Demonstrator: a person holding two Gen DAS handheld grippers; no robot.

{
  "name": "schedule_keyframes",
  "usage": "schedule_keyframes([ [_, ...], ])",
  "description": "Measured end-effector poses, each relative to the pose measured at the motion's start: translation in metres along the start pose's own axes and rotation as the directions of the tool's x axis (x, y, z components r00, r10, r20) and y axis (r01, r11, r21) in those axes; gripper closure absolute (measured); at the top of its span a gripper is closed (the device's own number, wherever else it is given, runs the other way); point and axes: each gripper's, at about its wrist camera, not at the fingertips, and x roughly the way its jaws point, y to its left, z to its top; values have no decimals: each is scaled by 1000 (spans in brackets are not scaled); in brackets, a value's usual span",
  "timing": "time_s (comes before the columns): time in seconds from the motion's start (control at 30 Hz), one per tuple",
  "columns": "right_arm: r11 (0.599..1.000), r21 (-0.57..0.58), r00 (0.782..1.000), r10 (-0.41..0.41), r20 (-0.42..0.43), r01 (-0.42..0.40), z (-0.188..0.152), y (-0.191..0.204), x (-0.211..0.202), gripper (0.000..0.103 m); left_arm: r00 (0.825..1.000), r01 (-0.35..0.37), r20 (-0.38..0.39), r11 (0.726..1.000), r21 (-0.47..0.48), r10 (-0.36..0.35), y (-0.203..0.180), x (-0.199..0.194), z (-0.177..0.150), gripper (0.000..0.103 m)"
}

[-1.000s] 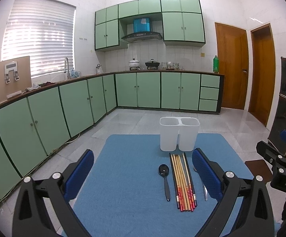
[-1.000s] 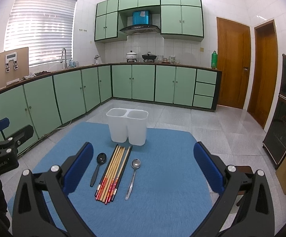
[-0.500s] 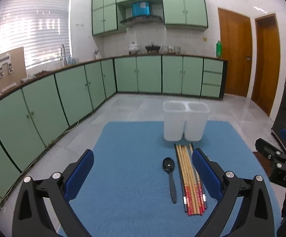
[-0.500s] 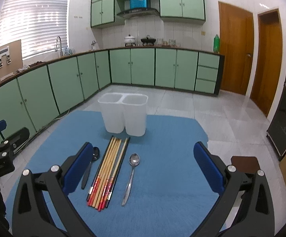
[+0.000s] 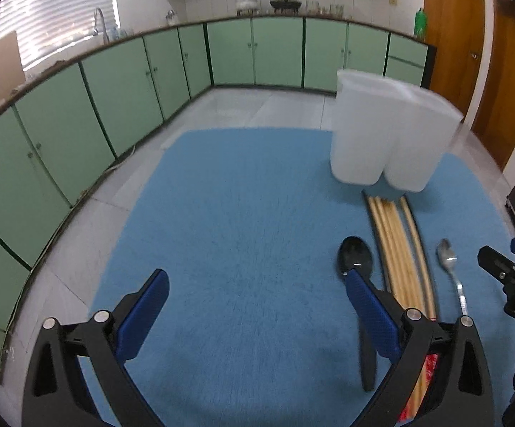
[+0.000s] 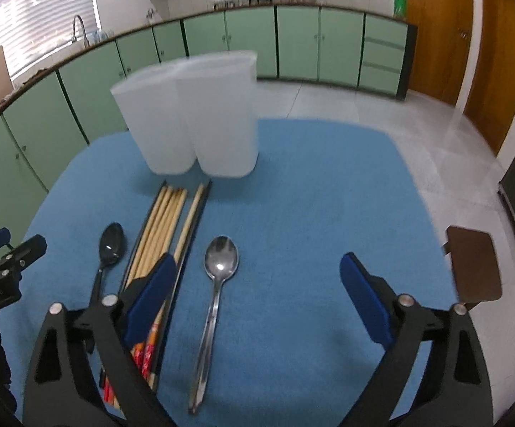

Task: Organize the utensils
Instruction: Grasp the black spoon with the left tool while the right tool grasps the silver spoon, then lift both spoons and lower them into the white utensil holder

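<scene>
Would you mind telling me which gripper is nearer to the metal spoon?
Right. The right gripper is open directly over the metal spoon, which lies between its fingers. The left gripper hangs farther left, beyond the chopsticks, its right finger over the black spoon.

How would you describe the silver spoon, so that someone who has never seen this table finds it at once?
On the blue mat, a white two-part holder stands at the far side, and a row of utensils lies in front of it. The silver spoon is the rightmost piece, just right of the chopsticks. It is shiny metal, while the other spoon, left of the chopsticks, is black.
</scene>
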Motion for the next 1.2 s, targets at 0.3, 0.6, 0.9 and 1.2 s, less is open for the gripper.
schedule_keyframes([
  [0.3, 998, -8, 992, 56, -112, -58, 5, 13, 41, 52, 998, 24, -56, 1000, 16, -23, -4, 30, -3, 6],
  [0.6, 997, -59, 995, 34, -94, -40, 2, 18, 41, 75, 993, 85, -90, 995, 45, -80, -25, 42, -1, 6],
  [0.9, 998, -36, 994, 42, -99, -46, 14, -2, 41, 75, 991, 97, -100, 992, 81, -89, -51, 64, 17, 6],
  [1.2, 998, -35, 993, 56, -102, -60, 10, -4, 42, 74, 986, 102, -138, 993, 57, -93, -51, 83, 26, 6],
])
